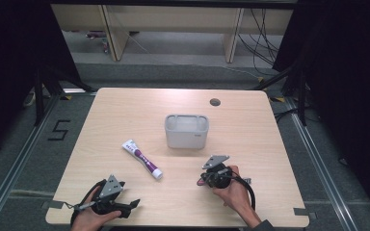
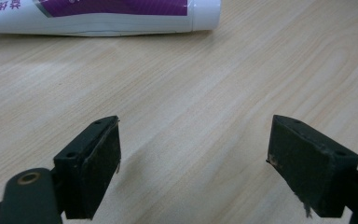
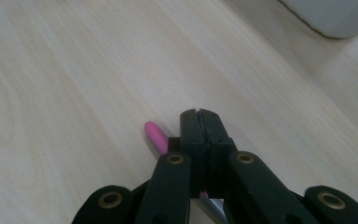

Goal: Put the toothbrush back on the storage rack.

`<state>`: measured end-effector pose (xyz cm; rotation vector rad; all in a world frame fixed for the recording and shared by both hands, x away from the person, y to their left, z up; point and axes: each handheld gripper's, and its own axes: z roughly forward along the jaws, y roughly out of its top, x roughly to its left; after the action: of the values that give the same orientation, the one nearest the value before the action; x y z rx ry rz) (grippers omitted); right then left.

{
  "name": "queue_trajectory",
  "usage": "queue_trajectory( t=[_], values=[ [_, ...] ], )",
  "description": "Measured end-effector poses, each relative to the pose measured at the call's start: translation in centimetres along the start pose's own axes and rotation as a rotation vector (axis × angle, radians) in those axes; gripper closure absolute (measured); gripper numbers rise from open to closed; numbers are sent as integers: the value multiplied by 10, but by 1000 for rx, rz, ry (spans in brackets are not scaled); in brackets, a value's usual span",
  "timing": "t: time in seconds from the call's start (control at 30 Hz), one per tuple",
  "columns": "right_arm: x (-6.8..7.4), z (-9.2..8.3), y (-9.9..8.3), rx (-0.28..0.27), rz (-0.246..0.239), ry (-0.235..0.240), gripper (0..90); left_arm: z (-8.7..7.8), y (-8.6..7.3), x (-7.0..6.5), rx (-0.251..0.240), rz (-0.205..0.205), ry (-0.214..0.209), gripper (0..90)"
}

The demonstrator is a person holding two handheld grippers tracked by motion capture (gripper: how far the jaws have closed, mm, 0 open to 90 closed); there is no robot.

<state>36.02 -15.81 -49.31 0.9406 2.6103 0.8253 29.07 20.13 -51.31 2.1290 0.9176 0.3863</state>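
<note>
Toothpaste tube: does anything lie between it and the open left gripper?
Nothing visible does. In the left gripper view, bare table lies between the left gripper and the toothpaste tube.

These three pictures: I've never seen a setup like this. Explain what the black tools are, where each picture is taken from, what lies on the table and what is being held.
No robot here: a person sits at a wooden table and holds a two-jaw clamp tool in each hand.

The wide picture comes from a fixed camera above, looking down. The left hand-held gripper is at the lower left, the right hand-held gripper at the lower right.

The other two pictures come from small cameras that ride on the tools and look along their black jaws.

On the table lie a white and purple tube and, farther back, a pale grey container.

The left tool's jaws stand wide apart with nothing between them; the tube lies just ahead. The right tool's jaws are shut on a slim pink object; what it is, I cannot tell.
</note>
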Motion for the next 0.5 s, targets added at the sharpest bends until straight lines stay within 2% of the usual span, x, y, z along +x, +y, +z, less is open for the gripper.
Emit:
queue_trajectory(
  t=[0.03, 0.07, 0.13, 0.17, 0.2, 0.23, 0.27, 0.33, 0.4, 0.5],
  values=[
    [2, 0, -2, -5, 6, 4, 899, 0, 0, 0, 1, -1, 0, 167],
    [4, -3, -4, 7, -25, 15, 899, 0, 0, 0, 1, 0, 0, 168],
    [8, -6, -7, 8, -43, 10, 897, 0, 0, 0, 0, 0, -1, 167],
    [8, -6, -7, 8, -43, 10, 897, 0, 0, 0, -8, -4, -5, 167],
    [15, -10, -10, 21, -36, 22, 896, -1, 0, 1, 7, 11, 3, 167],
    [15, -10, -10, 21, -36, 22, 896, -1, 1, 1, 7, 8, 5, 167],
    [19, -12, -15, 34, -64, 14, 896, 1, 0, 0, -12, -6, -8, 168],
    [20, -14, -20, 36, -74, 23, 891, 0, 0, 2, 1, 10, 3, 167],
    [22, -15, -22, 33, -73, 28, 891, 0, 0, 0, -7, -6, -4, 167],
    [26, -23, -31, 42, -81, 17, 890, 0, 0, 0, 1, -3, -4, 168]
  ],
)
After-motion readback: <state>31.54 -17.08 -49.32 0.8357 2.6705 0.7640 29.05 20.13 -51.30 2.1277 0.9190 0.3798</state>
